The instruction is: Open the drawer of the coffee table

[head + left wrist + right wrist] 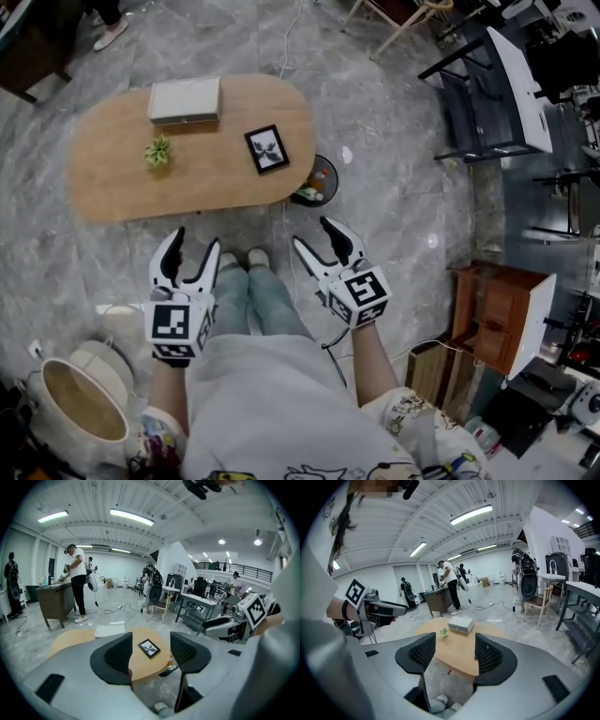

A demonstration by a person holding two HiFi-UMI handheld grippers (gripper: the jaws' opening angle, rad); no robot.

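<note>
- At left claw (196,240): jaws apart, nothing gripped; raised over the floor, short of the table (112,159).
- At right claw (312,232): jaws likewise spread, nothing gripped; near the table's right end, not touching.
- Between the claws, by the table edge: the person's shoes (242,259).
- On the oval wooden top: white box (185,99), small plant (158,150), framed picture (267,148).
- Drawer front not to be made out in any view.
- Under the table's right end: round bin (319,183).
- In head view only: pale basket (82,398) lower left, wooden cabinet (492,314) right.
- Both claw views: people at a dark counter (55,603) beyond the table.
- On each claw's cube: black-and-white square markers.
</note>
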